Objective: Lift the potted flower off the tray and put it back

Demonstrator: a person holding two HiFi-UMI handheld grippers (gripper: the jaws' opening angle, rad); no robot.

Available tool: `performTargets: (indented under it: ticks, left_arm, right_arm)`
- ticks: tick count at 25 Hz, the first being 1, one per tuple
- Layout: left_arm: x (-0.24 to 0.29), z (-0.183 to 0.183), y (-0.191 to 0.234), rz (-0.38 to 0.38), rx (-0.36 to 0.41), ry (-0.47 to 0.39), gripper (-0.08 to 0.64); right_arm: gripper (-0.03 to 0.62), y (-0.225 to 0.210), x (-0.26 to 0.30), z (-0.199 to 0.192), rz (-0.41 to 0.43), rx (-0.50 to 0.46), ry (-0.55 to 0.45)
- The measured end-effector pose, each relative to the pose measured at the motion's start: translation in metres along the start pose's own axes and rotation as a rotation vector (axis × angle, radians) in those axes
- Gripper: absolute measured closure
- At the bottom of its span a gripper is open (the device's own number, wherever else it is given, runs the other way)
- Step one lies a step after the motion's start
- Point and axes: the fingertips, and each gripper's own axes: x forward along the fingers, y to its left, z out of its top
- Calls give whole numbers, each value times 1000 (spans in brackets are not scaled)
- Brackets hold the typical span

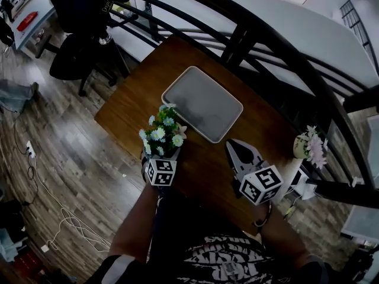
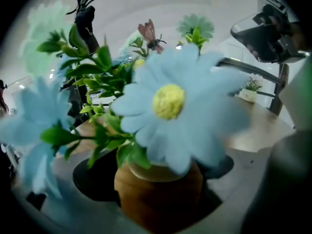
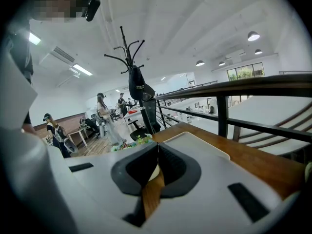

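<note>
Your left gripper (image 1: 161, 157) grips the pot (image 2: 158, 194), off and beside the bare tray (image 1: 204, 102); your right gripper (image 1: 234, 147) is closed on nothing. Setting it back remains

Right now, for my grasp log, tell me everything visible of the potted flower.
The potted flower has pale blue, yellow-centred daisies, green leaves and a small butterfly ornament, all looking artificial, in a rounded brown pot. It stands upright, gripped at the pot by the left jaws, off the tray, beside its near-left corner.
</note>
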Motion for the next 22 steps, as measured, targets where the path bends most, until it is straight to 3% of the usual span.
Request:
performTargets:
  ticks: [7, 12, 14, 16, 18, 22]
  left_arm:
    - [-32, -21, 6, 23, -72, 28, 75]
    - [-61, -27, -4, -15, -159, 35, 99]
    - [-72, -27, -9, -11, -189, 38, 199]
    - [-81, -27, -13, 22, -197, 36, 359]
    - [-88, -23, -18, 38, -197, 31, 383]
    - [-103, -8, -22, 40, -270, 7, 516]
  right_arm:
    - [594, 3, -20, -1, 2, 19, -33]
    - [594, 1, -39, -9, -2, 41, -43]
    - [594, 0, -46, -15, -3, 53, -40]
    - [594, -1, -53, -22, 0, 63, -35]
    - [594, -1, -58, -26, 7, 67, -34]
    - [594, 3, -55, -33, 33, 65, -33]
